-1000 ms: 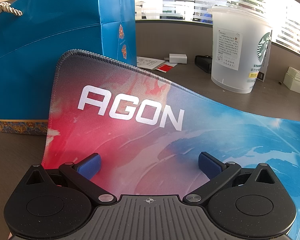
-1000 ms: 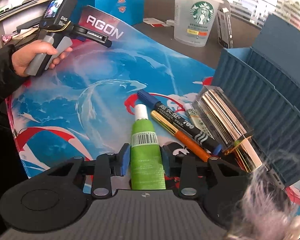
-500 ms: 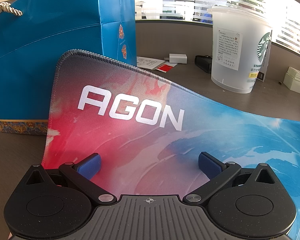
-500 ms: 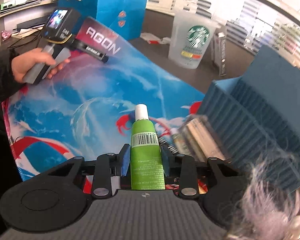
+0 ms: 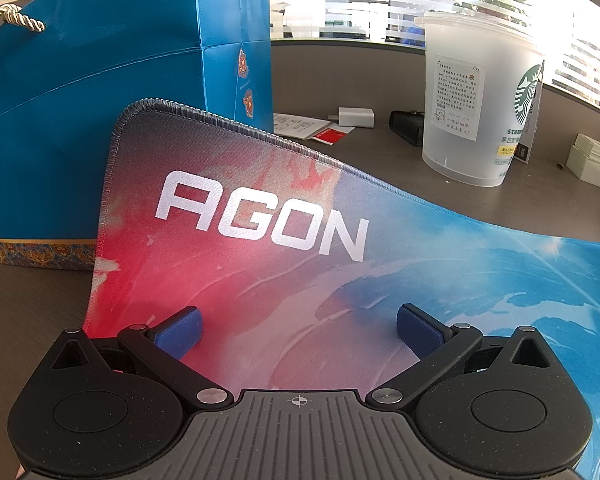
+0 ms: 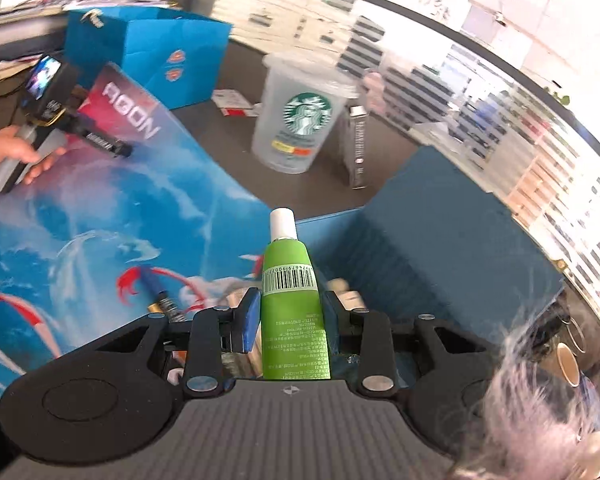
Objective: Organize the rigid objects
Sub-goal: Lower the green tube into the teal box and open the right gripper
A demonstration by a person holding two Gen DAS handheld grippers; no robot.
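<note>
My right gripper [image 6: 290, 314] is shut on a green tube with a white cap [image 6: 290, 284] and holds it in the air, cap pointing toward the open blue ribbed box [image 6: 440, 240]. Markers [image 6: 158, 292] and other items lie on the mat below, mostly hidden by the gripper. My left gripper [image 5: 298, 328] is open and empty, low over the AGON mat [image 5: 280, 240]. It also shows in the right wrist view [image 6: 104, 144], held by a hand at far left.
A blue gift bag [image 5: 100, 92] stands behind the mat's raised corner. A Starbucks cup [image 6: 300, 120] and a slim dark box [image 6: 356, 148] stand beyond the mat. Small boxes [image 5: 592, 160], a charger [image 5: 356, 117] and papers lie on the desk.
My right gripper has lifted the green tube off the mat and swung right toward the blue box. The left gripper has not moved.
</note>
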